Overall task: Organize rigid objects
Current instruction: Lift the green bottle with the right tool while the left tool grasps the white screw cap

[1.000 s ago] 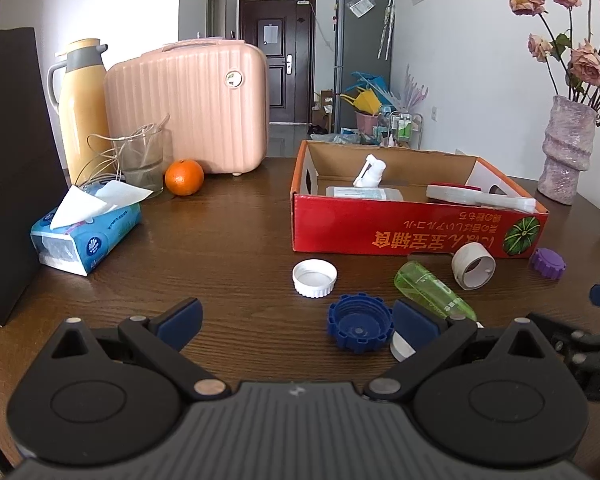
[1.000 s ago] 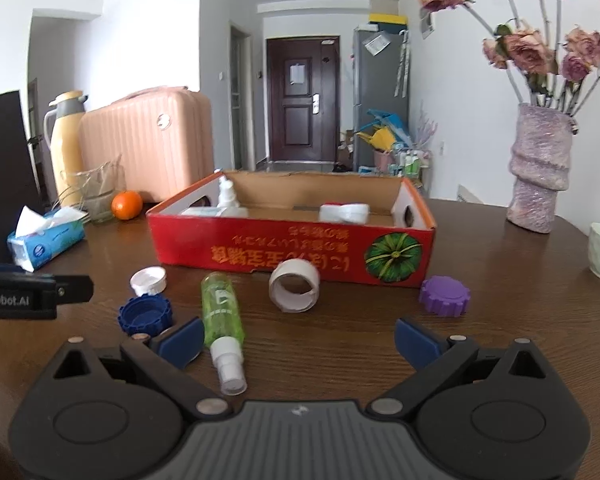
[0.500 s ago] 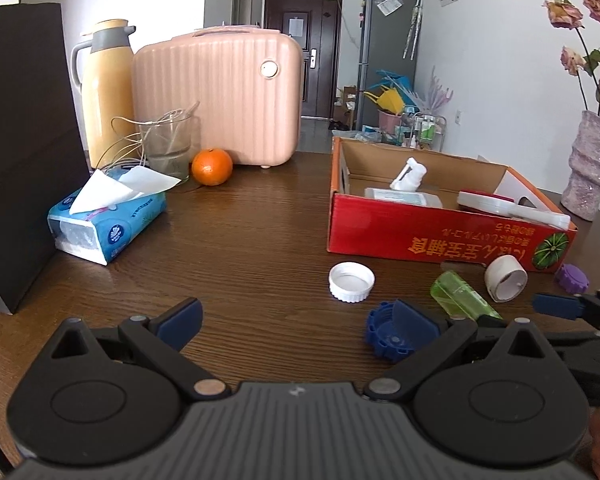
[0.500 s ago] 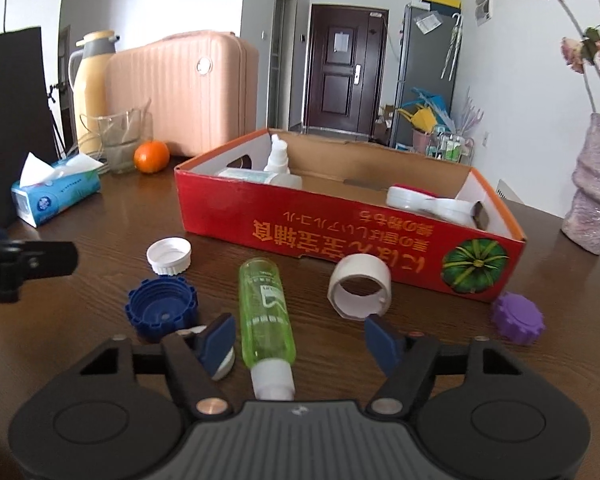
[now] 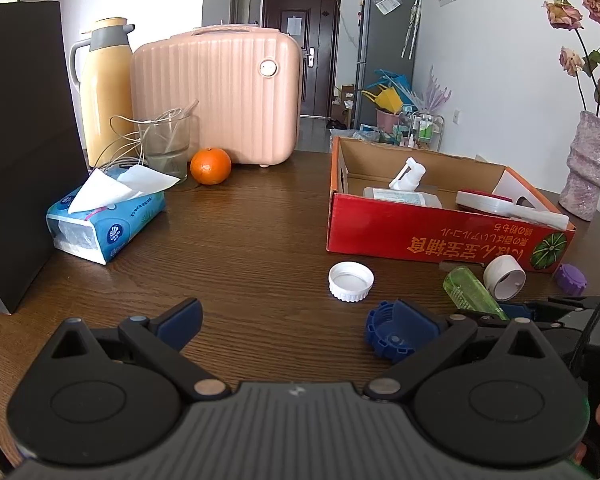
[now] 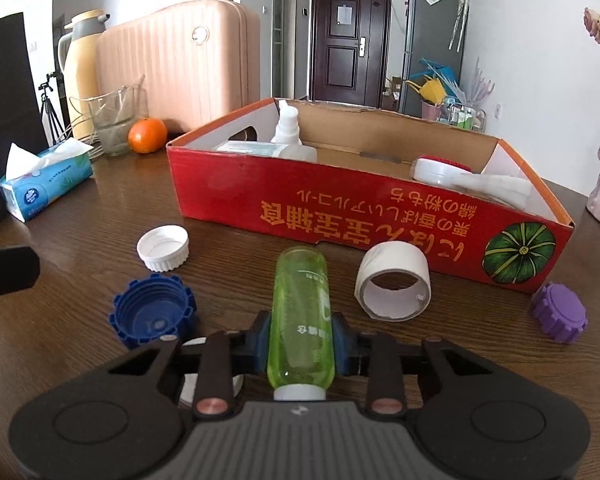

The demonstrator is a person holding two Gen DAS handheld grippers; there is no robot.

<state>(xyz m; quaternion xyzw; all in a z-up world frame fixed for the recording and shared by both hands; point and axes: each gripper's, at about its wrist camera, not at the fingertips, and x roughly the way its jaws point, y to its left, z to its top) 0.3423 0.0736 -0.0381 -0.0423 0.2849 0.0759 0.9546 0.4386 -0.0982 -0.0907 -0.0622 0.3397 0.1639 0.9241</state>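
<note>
Right gripper (image 6: 300,344), fingers just closed and clamped low on the smooth green bottle (image 6: 302,312), risking a slip or swing into the box (image 6: 340,216) wall on lifting; left gripper (image 5: 296,320) fingers apart over the counter (image 5: 240,256).

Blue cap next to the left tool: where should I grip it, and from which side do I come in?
Take the blue cap across its notched outer wall, coming down from above. It lies flat on the table, open side up and low, so a level approach would likely slide over it. The white cap sits apart behind it. The left tool is open and beside it; the right tool already grips the green bottle.
</note>
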